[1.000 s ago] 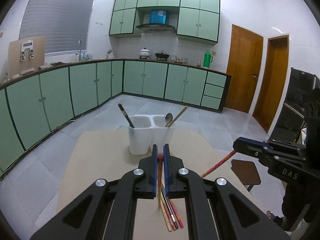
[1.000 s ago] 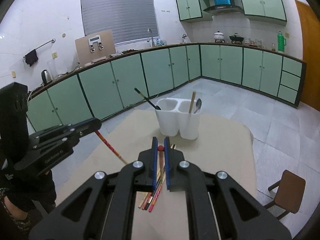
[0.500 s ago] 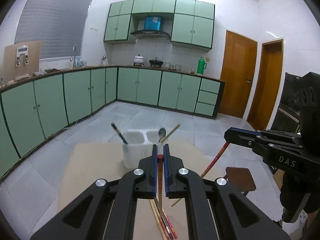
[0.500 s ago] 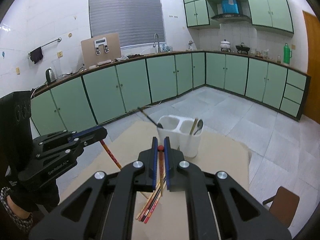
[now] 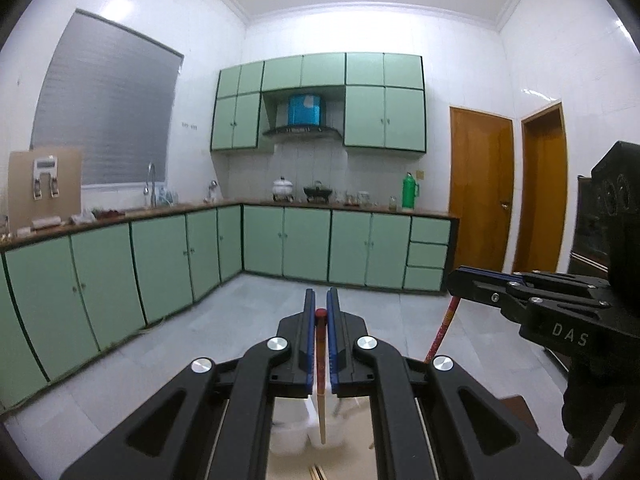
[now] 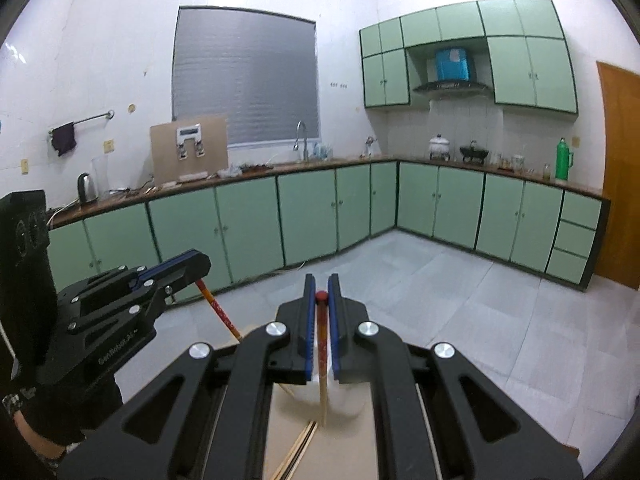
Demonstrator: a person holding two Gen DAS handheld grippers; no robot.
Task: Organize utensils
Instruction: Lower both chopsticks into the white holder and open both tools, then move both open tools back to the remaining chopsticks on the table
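Observation:
In the left wrist view my left gripper [image 5: 320,300] is shut on a red-tipped chopstick [image 5: 321,380] that hangs down between the pads. The white two-cup utensil holder [image 5: 290,432] sits far below, mostly hidden behind the fingers. At the right edge my right gripper [image 5: 454,284] grips a red chopstick [image 5: 440,332]. In the right wrist view the right gripper [image 6: 321,284] is shut on its red-tipped chopstick [image 6: 322,368], hanging over the holder [image 6: 348,400]. At the left, the left gripper [image 6: 202,262] holds its chopstick [image 6: 220,312] slanting down.
Several loose chopsticks [image 6: 296,452] lie on the beige table [image 6: 280,432] in front of the holder. Green cabinets [image 6: 248,232] line the far walls across a tiled floor. A brown stool [image 5: 516,408] stands to the table's right. A gloved hand [image 6: 44,424] carries the left gripper.
Both grippers have risen, each still holding its chopstick. The holder and table have dropped to the bottom of both views, and the loose chopsticks now lie well below.

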